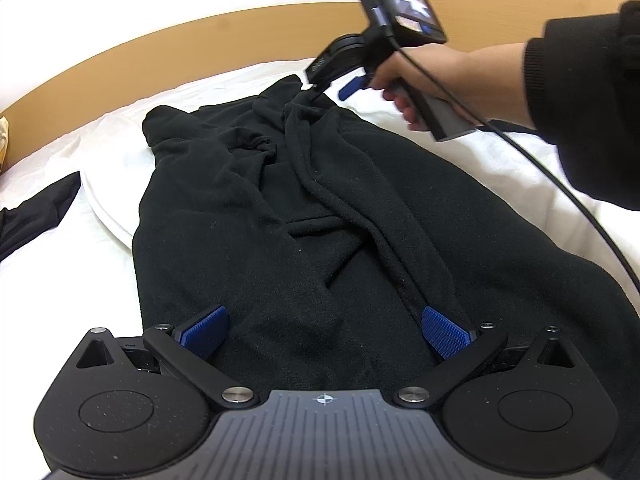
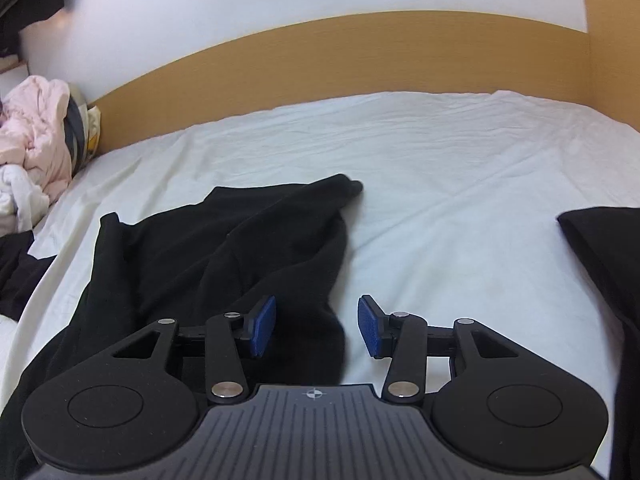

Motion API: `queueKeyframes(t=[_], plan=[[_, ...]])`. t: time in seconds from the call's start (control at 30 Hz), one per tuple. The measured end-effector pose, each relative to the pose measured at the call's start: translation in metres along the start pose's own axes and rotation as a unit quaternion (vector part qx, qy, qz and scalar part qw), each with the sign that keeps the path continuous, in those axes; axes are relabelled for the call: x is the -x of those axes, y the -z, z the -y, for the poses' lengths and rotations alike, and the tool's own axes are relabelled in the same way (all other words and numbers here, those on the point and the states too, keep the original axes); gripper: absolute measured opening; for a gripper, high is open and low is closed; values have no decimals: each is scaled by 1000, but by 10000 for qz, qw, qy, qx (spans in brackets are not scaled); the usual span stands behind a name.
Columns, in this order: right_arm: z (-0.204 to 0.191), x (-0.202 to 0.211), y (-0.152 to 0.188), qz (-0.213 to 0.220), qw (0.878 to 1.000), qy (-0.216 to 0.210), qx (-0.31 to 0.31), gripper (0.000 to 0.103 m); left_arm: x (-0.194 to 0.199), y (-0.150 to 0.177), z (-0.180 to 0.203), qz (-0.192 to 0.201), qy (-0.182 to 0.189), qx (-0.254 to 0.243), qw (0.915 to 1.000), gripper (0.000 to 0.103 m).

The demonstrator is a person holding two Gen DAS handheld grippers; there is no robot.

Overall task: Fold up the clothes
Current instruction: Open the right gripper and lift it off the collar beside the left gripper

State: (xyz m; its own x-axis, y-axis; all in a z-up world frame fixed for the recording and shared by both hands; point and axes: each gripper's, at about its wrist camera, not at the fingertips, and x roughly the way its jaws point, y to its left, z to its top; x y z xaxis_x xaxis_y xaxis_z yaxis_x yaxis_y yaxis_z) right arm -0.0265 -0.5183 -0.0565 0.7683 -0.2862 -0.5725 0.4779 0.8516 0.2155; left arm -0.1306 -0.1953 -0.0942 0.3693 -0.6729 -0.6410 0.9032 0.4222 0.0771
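A black fleece garment (image 1: 280, 240) lies lengthwise on the white bed sheet (image 1: 100, 140), with a drawstring and folds along its middle. My left gripper (image 1: 326, 330) hovers over its near end, jaws wide apart, with nothing pinched between the blue pads (image 1: 208, 330). A hand holds my right gripper (image 1: 320, 88) at the garment's far end. In the right wrist view the right gripper (image 2: 316, 326) is open. A black edge of the garment (image 2: 200, 260) lies between and below its pads (image 2: 264, 326), which do not press on it.
A wooden headboard (image 2: 320, 52) borders the bed. A pile of pink and white clothes (image 2: 36, 136) sits at the left edge. Another black cloth (image 1: 36, 212) lies left of the garment. The person's black sleeve (image 1: 588, 100) and a cable (image 1: 580, 208) are on the right.
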Motion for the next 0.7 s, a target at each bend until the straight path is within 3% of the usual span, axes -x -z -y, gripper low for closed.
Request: queueKeyframes(t=[0.13, 0.17, 0.2, 0.23, 0.3, 0.33, 0.4, 0.43, 0.5, 0.53, 0.57, 0.7], plan=[[-20, -21, -2, -32, 9999, -30, 94, 50, 0, 0, 1, -2, -12, -12, 10000, 103], [-26, -25, -3, -90, 9997, 68, 202, 46, 0, 0, 1, -3, -18, -17, 10000, 103], [-33, -27, -3, -68, 9985, 384, 374, 36, 0, -1, 2, -3, -25, -25, 10000, 103], [-39, -26, -3, 42, 9947, 843, 580, 5, 1, -1, 2, -4, -31, -30, 10000, 103], [-40, -22, -8, 262, 9849, 1589, 640, 7, 2, 0, 3, -5, -34, -32, 10000, 103], [-34, -24, -11, 160, 9863, 1586, 424, 7, 2, 0, 3, -6, -30, -28, 10000, 103], [-22, -29, -12, -119, 9929, 1175, 111, 8, 3, 0, 2, -9, -19, -19, 10000, 103], [-20, -24, -12, 6, 9955, 940, 112, 10, 3, 0, 2, -10, -11, -13, 10000, 103], [-15, -3, -11, 408, 9982, 434, 73, 26, 3, 0, 1, -15, 9, 4, 10000, 103], [-11, 13, -9, 615, 9980, 165, -40, 42, 3, 1, 0, -18, 19, 13, 10000, 103], [-8, 29, -6, 771, 9969, -112, -115, 48, 4, 1, 0, -22, 25, 18, 10000, 103], [-4, 101, 21, 810, 9916, -988, 215, 49, 4, -2, -1, -29, 32, 8, 10000, 103]])
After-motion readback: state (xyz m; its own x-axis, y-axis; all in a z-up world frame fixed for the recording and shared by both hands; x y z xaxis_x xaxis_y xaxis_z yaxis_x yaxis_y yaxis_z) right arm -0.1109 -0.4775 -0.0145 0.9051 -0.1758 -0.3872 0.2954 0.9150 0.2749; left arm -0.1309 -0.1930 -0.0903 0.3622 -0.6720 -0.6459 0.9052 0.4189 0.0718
